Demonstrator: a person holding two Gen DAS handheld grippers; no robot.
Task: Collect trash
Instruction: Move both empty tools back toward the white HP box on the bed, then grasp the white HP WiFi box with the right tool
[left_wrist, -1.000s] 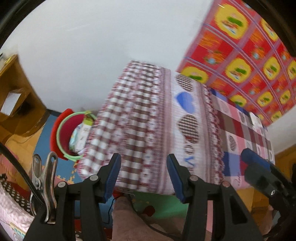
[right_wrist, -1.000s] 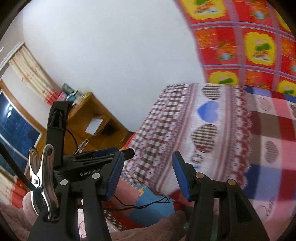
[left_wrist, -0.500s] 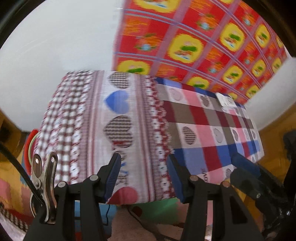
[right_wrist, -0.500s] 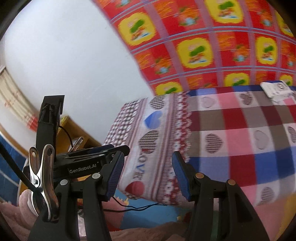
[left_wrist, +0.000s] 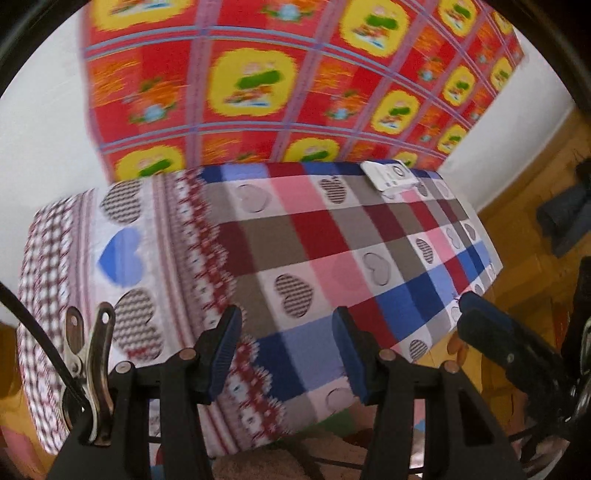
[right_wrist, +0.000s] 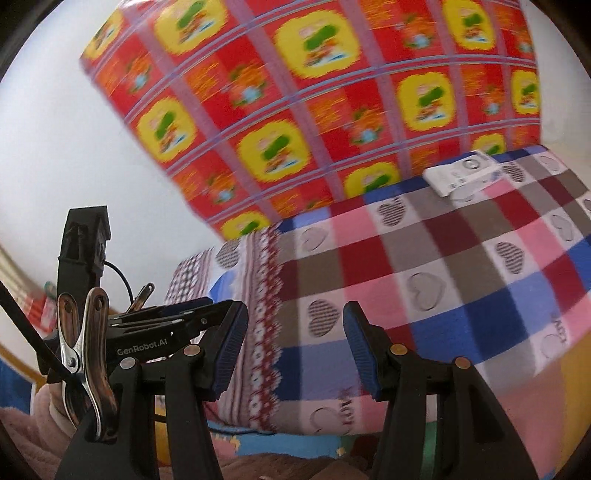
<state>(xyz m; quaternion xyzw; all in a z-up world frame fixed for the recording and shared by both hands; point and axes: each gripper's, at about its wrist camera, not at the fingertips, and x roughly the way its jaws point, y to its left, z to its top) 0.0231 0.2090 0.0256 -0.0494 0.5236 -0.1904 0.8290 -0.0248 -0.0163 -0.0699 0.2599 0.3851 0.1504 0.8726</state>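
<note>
Both views have been swung away from the red bin, seen a second ago at the left, across the checked tablecloth (left_wrist: 325, 236). The white packet (left_wrist: 389, 176), presumably the trash, is now shown at the upper right. The left gripper (left_wrist: 286, 350) and right gripper (right_wrist: 293, 347) are held spread and empty.

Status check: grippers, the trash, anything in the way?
Left gripper open, empty. Right gripper open, empty. White packet lying at table's far edge, untouched. Checked cloth bare in between.
</note>
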